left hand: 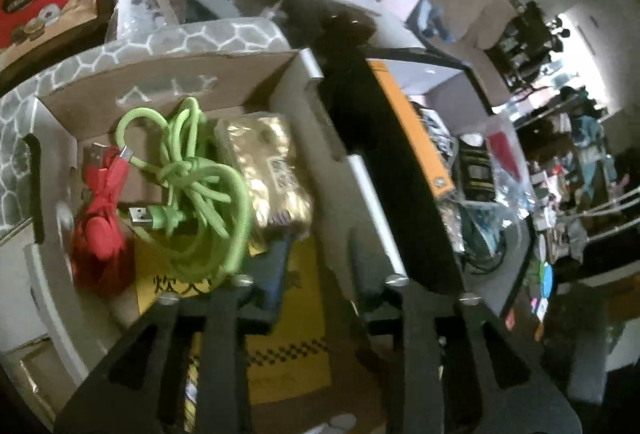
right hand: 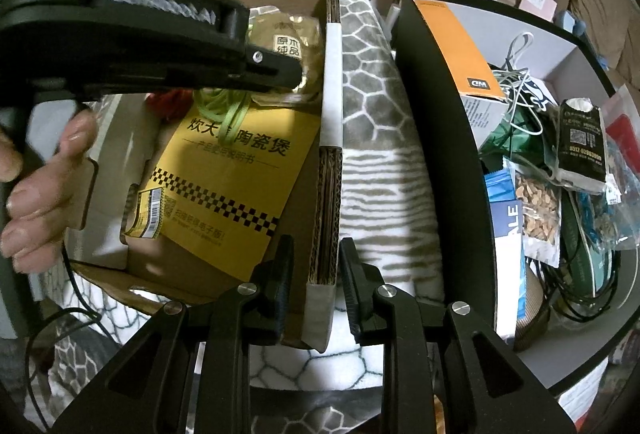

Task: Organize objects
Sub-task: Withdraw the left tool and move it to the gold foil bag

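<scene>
**Two claws at the cardboard box**

The brown cardboard box (left hand: pixel 224 74) sits on a soft grey blanket with a white honeycomb pattern (left hand: pixel 224 34). Inside the box lies a bright green tangled cable (left hand: pixel 200 178). A red cable with a metal plug (left hand: pixel 106 202) lies just beside it, on its left in the left camera's view. A shiny gold foil packet (left hand: pixel 268 170) lies on the other side of the green cable, touching it. Under them is a flat yellow booklet with black checks and black writing (right hand: pixel 224 178).

The left claw (left hand: pixel 320 250) hangs over the open box. Its two fingers stand apart, with nothing between them. Its tip is near the gold packet and the yellow booklet. In the right camera, the left claw (right hand: pixel 296 74) reaches in from the side, above the gold packet, and a bare hand (right hand: pixel 44 190) holds its handle.

The right claw (right hand: pixel 316 274) is at the box's side wall (right hand: pixel 330 114). One finger is inside the box and one is outside, so the wall stands between them. The fingers are close to the wall, but I cannot tell if they squeeze it.

Just beside the box is a big black-edged bin (right hand: pixel 432 122) full of bags, wires and an orange and white box (right hand: pixel 460 50).
</scene>
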Tool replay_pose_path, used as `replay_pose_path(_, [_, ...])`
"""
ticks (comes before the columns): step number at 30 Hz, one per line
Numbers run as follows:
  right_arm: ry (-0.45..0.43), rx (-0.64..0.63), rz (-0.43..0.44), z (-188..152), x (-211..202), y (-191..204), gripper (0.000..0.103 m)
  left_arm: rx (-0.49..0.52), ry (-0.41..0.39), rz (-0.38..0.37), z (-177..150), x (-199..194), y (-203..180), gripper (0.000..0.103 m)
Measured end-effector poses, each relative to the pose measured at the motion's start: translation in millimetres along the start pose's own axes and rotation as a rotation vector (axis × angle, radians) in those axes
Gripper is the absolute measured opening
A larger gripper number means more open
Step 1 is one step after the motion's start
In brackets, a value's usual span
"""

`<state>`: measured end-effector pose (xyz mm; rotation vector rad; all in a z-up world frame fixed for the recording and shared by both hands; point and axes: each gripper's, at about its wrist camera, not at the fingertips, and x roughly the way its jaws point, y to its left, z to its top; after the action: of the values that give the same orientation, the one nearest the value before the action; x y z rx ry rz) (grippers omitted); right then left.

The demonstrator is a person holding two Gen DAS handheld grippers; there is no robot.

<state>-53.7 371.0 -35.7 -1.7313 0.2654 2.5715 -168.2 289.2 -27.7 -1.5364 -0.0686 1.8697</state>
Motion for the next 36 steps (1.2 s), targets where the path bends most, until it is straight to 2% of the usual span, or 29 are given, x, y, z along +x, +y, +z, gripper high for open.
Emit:
replay_pose_path(2, [-0.001, 0.000, 0.000, -2.6, -2.4, 2.0, 0.024, 0.016, -0.014, -0.028, -3.6, -15.9, -4.7, 0.050])
replay_pose_path(5, [0.001, -0.001, 0.000, -1.7, -2.4, 2.2, 0.025, 0.067, -0.051, -0.066, -8.9, -47.3, -11.9, 0.056])
replay_pose_path(10, [0.000, -0.001, 0.004, -0.9, -1.8, 0.9, 0.025, 0.123, -0.115, -0.071, -19.9, -106.8, -10.7, 0.067])
replay_pose_path(12, [0.000, 0.004, 0.010, -0.7, -1.6, -0.5, 0.026, 0.124, -0.141, -0.053, -24.2, -126.7, -2.6, 0.069])
replay_pose_path(15, [-0.002, 0.007, 0.016, -2.5, -2.7, -0.7, 0.026, 0.120, -0.164, 0.013, -30.5, -146.6, 15.3, 0.073])
replay_pose_path(19, [0.003, 0.011, 0.017, -3.4, -3.0, -0.5, 0.026, 0.093, -0.175, 0.110, -44.7, -159.3, 41.5, 0.075])
replay_pose_path(23, [0.003, 0.012, 0.015, -8.2, -5.8, 5.0, 0.026, 0.065, -0.184, 0.202, -72.3, -169.7, 78.8, 0.075])
replay_pose_path(31, [0.006, 0.010, 0.007, -9.5, -5.3, 6.6, 0.026, -0.073, -0.170, 0.248, -114.6, -181.8, 150.9, 0.076])
replay_pose_path(36, [0.011, 0.013, 0.004, -9.2, -2.2, 8.1, 0.026, -0.140, -0.171, 0.243, -131.7, -186.6, 180.4, 0.079])
